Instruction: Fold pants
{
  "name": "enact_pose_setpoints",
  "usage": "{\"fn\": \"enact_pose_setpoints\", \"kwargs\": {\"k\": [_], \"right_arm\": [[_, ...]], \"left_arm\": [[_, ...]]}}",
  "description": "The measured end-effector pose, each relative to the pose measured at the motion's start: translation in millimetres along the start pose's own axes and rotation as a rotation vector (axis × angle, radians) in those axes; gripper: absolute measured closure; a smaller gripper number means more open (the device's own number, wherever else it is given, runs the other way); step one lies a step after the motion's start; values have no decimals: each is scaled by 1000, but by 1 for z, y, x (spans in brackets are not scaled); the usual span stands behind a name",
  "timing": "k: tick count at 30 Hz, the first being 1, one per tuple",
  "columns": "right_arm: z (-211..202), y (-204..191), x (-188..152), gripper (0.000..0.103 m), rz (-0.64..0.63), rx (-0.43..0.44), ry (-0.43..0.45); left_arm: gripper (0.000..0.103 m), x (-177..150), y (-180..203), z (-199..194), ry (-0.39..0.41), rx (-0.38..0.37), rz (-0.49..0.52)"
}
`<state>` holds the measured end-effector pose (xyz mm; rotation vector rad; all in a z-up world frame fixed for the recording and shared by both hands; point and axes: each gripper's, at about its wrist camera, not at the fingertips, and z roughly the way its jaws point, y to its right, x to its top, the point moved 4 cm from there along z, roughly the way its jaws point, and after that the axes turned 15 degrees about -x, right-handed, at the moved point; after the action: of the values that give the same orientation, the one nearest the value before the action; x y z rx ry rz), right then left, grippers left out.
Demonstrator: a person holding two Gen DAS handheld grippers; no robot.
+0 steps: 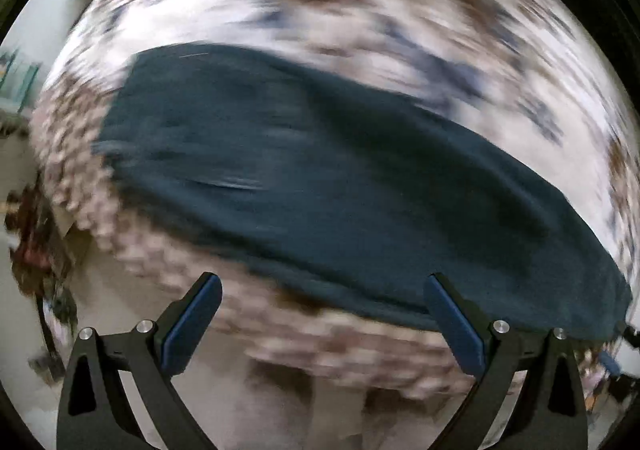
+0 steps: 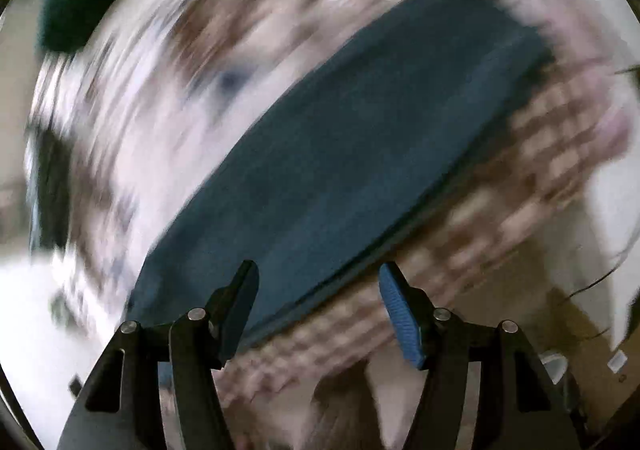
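Pants (image 1: 320, 178) lie in 1 flat dark-teal band on the patterned cloth (image 1: 360, 22), ahead of both jaws, held by neither. Left gripper (image 1: 322, 324) spread wide, empty. Right gripper (image 2: 318, 308) released, empty. Likely folded; maybe 1 more fold left.

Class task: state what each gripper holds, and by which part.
Nothing: left gripper and right gripper are open and empty above the dark teal fabric pants.

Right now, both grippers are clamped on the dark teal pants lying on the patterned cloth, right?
Not clamped: the left gripper and right gripper are both open and empty, as each wrist view shows. The dark teal pants do lie on the patterned cloth.
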<state>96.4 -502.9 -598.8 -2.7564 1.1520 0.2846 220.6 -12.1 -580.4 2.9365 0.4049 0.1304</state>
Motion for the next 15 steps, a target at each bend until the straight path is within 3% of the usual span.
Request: {"fn": "enact_pose_setpoints", "kwargs": {"k": [4,6,11,12,13,14,15], "right_arm": [[48,-111,-91,38,-106,120,-163],[73,-151,-126,38,-99,132,-216],[109,-178,-149,38,65,133,-198],[120,-176,-141,43,101,134,-182],[127,-175,-138,49,121,126,-166],[135,-175,-131,70,136,109,-152],[141,-173,-129,89,162,75,-139]], "left_arm": [[1,29,-108,-16,39,13,-113],[11,38,-147,-13,48,-38,-188],[11,71,-210,14,53,-150,-356],[17,75,-216,20,62,-183,-379],[29,78,-221,26,73,-221,-395],[54,81,-224,29,77,-232,-390],[58,83,-223,32,78,-216,-361]]}}
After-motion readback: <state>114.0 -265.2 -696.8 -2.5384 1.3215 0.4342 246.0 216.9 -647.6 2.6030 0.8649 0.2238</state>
